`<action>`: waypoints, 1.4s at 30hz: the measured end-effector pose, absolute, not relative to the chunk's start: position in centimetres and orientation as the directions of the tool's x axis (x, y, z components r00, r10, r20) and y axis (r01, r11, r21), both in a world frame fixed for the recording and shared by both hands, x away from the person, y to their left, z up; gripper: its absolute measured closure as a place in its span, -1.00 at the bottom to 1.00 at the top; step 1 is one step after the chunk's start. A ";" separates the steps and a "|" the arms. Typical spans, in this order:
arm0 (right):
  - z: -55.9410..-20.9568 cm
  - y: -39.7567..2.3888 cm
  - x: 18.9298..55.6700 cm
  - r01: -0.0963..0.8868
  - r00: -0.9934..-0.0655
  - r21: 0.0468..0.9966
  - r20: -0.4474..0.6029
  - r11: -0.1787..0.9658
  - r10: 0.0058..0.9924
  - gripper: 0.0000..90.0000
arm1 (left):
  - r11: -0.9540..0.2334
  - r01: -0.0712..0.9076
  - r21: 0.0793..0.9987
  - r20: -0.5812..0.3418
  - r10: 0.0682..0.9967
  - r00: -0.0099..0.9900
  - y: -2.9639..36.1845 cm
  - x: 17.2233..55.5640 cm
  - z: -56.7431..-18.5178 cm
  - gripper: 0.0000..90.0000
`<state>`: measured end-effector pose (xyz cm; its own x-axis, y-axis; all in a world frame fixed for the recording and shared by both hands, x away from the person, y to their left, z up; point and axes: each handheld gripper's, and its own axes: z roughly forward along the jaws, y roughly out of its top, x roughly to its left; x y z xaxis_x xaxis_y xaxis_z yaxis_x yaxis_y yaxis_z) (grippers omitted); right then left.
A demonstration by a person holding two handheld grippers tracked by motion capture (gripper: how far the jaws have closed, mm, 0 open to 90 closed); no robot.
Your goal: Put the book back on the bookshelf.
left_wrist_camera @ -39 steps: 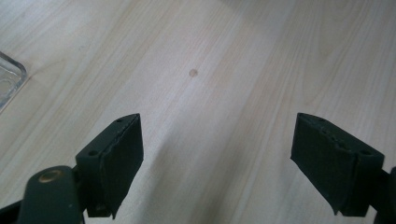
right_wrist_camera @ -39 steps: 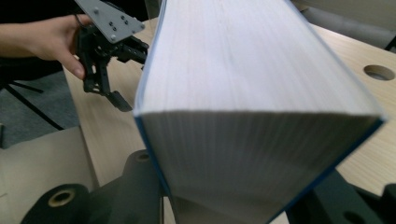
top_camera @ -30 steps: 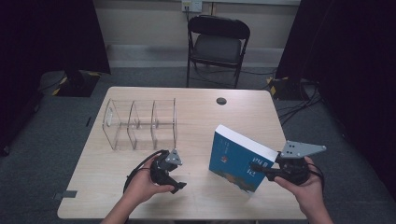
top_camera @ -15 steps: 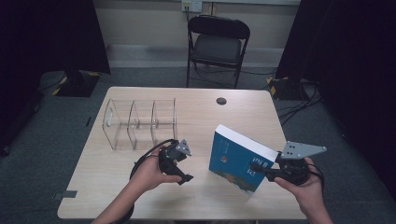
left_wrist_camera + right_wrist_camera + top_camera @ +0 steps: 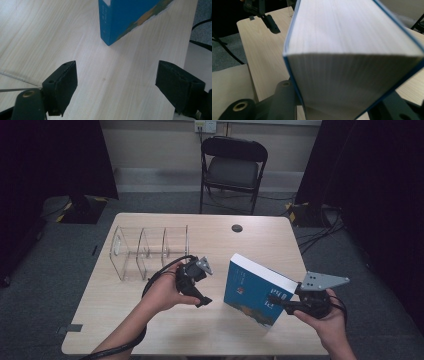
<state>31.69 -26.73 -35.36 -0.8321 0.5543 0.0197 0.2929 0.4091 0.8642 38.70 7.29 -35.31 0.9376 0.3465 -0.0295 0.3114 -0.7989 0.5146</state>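
Grip was the weak point at this moment: your right gripper (image 5: 280,304) had its jaws clamped on the near right corner of the blue book (image 5: 254,291), and that one corner hold was all that kept the book propped up. In the right gripper view the page block (image 5: 352,50) sat squeezed between the two jaws, close to the lens, with only a small part of the cover inside the bite. The book stood tilted on the right half of the desk (image 5: 220,330), its lower left corner seeming to rest on the wood while the rest leaned up toward you. With so much of its weight out past the jaws, it could have pivoted in the grasp and dropped flat, or the covers could have splayed and let the pages slide free.

Your left gripper (image 5: 200,282) held nothing; its jaws stood wide apart, hovering above bare wood just left of the book, and its own view showed the book's spine corner (image 5: 106,41) ahead of them. If you had pushed in from there off-centre, you could have knocked the book sideways out of the right jaws. Farther left, the clear acrylic organiser (image 5: 150,250) stood well apart; it looked light enough to skid if the book struck its wall.
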 end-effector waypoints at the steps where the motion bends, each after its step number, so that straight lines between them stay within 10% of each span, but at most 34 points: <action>1: -35.4 -26.7 31.7 0.290 -0.833 0.863 0.015 0.413 0.554 0.27 | -0.799 0.311 0.515 -0.029 0.346 0.938 7.3 38.7 -35.3 -0.60; 42: -38.7 -27.7 31.4 0.348 -0.823 0.846 0.068 0.405 0.564 0.01 | -0.861 0.202 0.467 0.038 0.247 0.968 1.8 40.8 -29.0 -0.56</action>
